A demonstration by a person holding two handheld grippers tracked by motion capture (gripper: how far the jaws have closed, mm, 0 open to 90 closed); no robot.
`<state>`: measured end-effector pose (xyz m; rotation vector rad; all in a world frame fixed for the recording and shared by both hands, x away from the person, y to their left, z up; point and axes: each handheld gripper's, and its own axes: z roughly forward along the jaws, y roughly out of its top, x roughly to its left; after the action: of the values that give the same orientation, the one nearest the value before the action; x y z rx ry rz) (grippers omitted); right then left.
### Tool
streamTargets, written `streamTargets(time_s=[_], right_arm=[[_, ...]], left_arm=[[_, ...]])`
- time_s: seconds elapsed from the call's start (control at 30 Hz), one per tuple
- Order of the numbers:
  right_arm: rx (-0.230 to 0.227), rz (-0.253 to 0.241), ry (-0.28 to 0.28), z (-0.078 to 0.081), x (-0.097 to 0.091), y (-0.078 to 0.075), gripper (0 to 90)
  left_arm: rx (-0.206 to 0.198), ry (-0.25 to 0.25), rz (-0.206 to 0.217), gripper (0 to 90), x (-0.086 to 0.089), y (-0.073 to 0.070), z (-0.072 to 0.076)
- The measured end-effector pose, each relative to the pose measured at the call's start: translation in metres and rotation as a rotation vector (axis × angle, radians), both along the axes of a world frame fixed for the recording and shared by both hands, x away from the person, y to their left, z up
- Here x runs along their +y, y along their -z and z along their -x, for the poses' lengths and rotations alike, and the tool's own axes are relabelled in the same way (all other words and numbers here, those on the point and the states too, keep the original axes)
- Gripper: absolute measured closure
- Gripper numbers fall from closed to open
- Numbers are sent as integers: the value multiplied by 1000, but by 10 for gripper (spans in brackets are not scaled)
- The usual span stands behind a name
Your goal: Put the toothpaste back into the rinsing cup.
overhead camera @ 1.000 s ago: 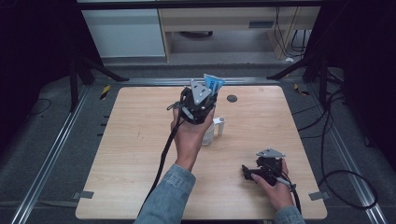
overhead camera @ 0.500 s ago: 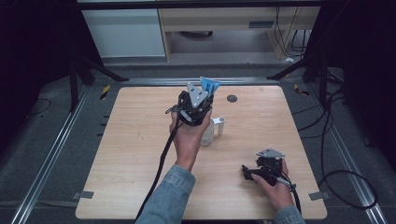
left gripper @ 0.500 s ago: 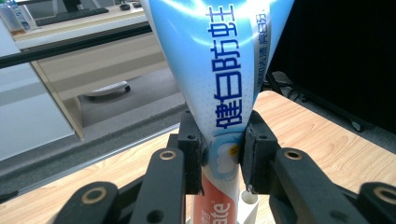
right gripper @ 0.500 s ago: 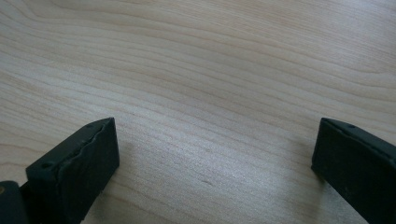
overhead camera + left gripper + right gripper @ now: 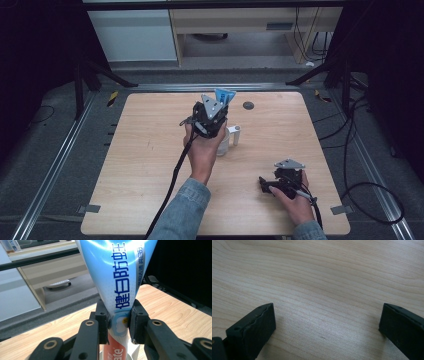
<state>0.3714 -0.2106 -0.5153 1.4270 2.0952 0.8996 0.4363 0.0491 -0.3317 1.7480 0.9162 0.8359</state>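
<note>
A blue and white toothpaste tube point(image 5: 120, 277) with a red lower part stands upright between the jaws of my left gripper point(image 5: 119, 320), which is shut on it. In the high view the left gripper point(image 5: 216, 111) hangs over a white cup point(image 5: 226, 142) with a handle near the table's middle, and the tube's flat blue end point(image 5: 225, 95) sticks up past it. The cup's white rim point(image 5: 136, 353) shows just below the tube. My right gripper point(image 5: 263, 184) rests low at the front right of the table, open, with bare wood between its jaws point(image 5: 327, 325).
The wooden table point(image 5: 135, 150) has a small black round disc point(image 5: 248, 105) at its back edge. Metal rails and black cables run along both sides. A cabinet and shelf stand beyond the far edge.
My left gripper has sunk a little with the tube toward the cup. The right gripper has stayed where it was.
</note>
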Motion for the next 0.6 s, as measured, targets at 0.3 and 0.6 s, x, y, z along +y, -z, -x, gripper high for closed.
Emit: streamTargets(time_s=[0.3,0.6], right_arm=[[-1,2,-2,0,0,0,9],[0,1,-2,0,0,0,9]], left_arm=[[7,-9,-6,721,0,6,-2],[-1,-18,-6,720,2,9,-4]])
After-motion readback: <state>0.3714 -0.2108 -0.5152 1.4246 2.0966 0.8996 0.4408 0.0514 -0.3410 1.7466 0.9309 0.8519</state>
